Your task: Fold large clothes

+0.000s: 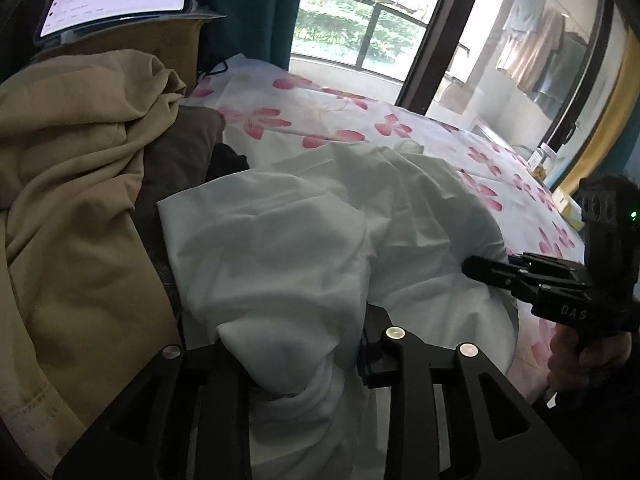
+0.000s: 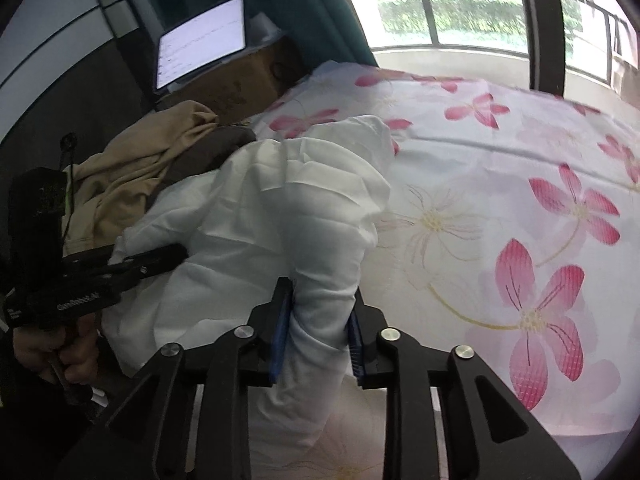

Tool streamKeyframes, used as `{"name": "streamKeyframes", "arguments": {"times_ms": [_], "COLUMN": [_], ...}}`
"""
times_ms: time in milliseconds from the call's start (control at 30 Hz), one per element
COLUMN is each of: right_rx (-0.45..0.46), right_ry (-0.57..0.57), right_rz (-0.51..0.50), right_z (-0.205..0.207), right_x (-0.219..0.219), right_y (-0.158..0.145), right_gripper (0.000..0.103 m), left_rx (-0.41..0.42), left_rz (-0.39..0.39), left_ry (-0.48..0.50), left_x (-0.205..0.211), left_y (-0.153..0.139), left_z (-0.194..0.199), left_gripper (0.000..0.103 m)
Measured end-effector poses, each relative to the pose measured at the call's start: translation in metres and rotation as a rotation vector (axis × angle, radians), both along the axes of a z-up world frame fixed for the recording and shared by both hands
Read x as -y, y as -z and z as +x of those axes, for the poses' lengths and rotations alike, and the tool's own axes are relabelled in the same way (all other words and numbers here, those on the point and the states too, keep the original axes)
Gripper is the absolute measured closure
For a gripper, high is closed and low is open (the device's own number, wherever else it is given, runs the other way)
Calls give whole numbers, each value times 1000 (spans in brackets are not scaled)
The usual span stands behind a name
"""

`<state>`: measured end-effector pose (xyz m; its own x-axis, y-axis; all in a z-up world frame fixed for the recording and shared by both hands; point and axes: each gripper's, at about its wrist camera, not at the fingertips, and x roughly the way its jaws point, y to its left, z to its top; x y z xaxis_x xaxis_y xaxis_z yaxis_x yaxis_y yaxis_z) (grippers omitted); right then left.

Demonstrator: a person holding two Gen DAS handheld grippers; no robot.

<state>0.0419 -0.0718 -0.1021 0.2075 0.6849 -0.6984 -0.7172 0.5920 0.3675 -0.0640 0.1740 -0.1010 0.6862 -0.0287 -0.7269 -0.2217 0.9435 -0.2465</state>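
My left gripper has a bunched fold of the white garment between its parted black jaws; I cannot tell whether the pads press it. To its left lies a soft tan garment, its lower part cut off. My right gripper pinches a thick roll of the same thin, creased cloth between blue pads. Ahead of both spreads the pink-flowered sheet, then the window.
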Motion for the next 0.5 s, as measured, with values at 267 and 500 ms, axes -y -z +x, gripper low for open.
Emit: {"name": "streamKeyframes", "arguments": {"times_ms": [267, 500], "right_rx": [-91, -62], "right_ry": [27, 16], "right_rz": [8, -21], "right_z": [16, 20], "right_x": [12, 17], "right_y": [2, -9], "right_gripper": [62, 60], "left_rx": [21, 32], "left_rz": [98, 137], "left_ry": [-22, -62], "left_x": [13, 5], "left_y": [-35, -49], "left_z": [-3, 4], "left_gripper": [65, 64]}}
